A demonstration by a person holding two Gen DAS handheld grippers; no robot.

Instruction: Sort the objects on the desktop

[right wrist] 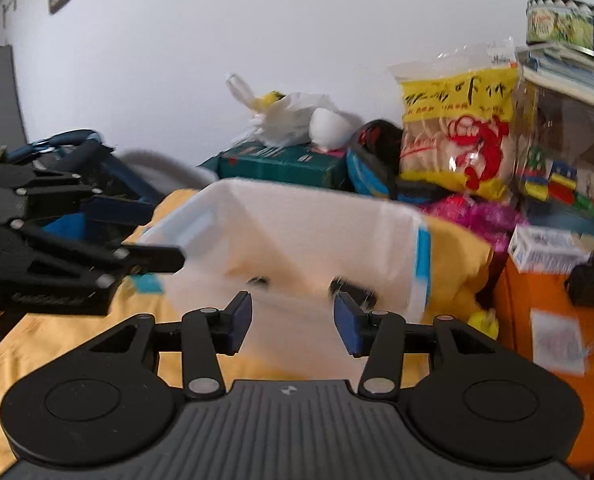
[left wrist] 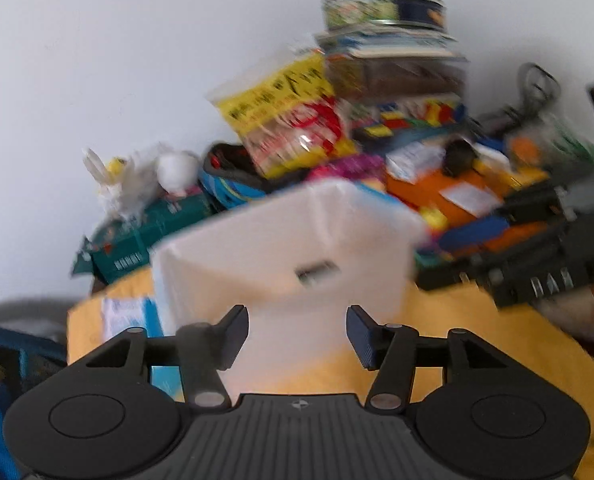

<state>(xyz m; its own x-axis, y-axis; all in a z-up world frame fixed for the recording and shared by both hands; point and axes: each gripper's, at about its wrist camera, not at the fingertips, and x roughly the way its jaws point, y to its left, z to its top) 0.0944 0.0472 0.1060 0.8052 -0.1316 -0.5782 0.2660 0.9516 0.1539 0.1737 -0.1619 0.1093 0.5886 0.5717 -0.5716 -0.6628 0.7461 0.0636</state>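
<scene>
A white translucent plastic bin (left wrist: 281, 240) (right wrist: 297, 232) stands on a yellow cloth (left wrist: 477, 340), blurred in both views. A small dark thing (left wrist: 315, 272) shows low in it; the right wrist view shows two dark bits (right wrist: 259, 280). My left gripper (left wrist: 297, 332) is open just short of the bin's near wall, with nothing pressed between its pads. From the side it appears at the bin's left rim (right wrist: 168, 233). My right gripper (right wrist: 293, 320) is also open before the bin's near wall, pads bare. Its black frame (left wrist: 537, 272) shows to the right of the bin.
Behind the bin is a crowded pile: a green box (right wrist: 281, 166) with a white plastic bag (right wrist: 285, 116), a yellow snack bag (right wrist: 457, 132), a round tin (left wrist: 381, 8) on stacked books, a clear box of coloured blocks (right wrist: 565, 184), an orange box (right wrist: 537, 320). White wall behind.
</scene>
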